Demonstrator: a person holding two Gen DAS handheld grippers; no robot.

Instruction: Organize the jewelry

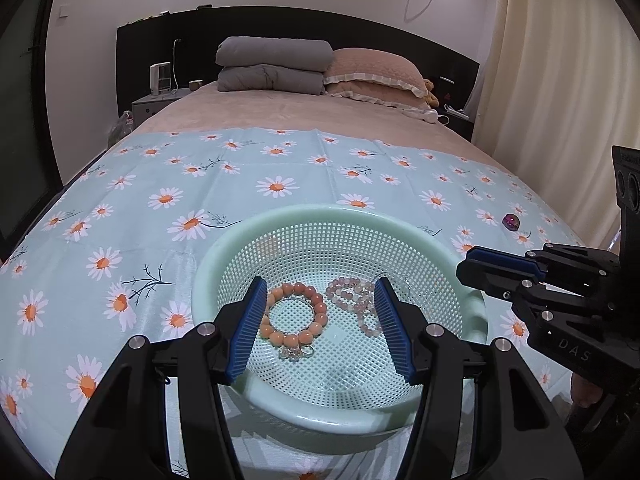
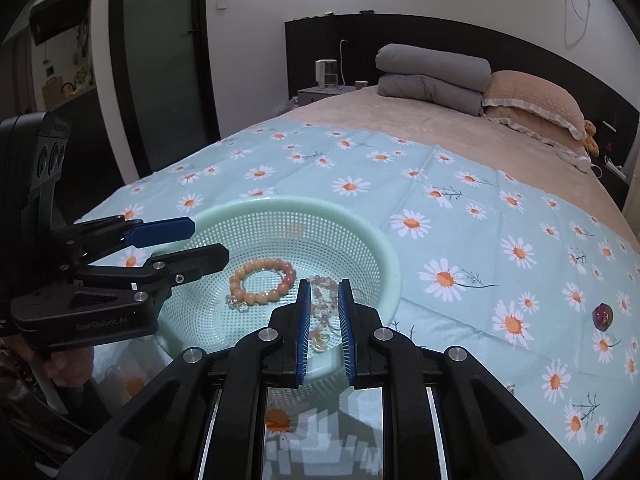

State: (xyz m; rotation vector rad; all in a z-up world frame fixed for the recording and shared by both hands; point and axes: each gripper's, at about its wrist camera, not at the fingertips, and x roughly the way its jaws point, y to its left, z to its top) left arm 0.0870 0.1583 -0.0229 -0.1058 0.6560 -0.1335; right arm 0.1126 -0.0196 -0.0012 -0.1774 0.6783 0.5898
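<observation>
1. A pale blue cloth printed with daisies (image 1: 168,200) covers the bed across the frame's middle.
2. A round mint-green perforated plastic basket (image 1: 280,220) sits lower centre.
3. The left gripper (image 1: 322,312) hangs released above it, grasping nothing.
4. The right gripper (image 2: 324,312) is clenched, seemingly empty.
5. An orange bead bracelet (image 1: 296,314) and a pink bead bracelet (image 1: 352,300) lie inside.
6. A small purple ornament (image 2: 603,315) lies at right.
</observation>
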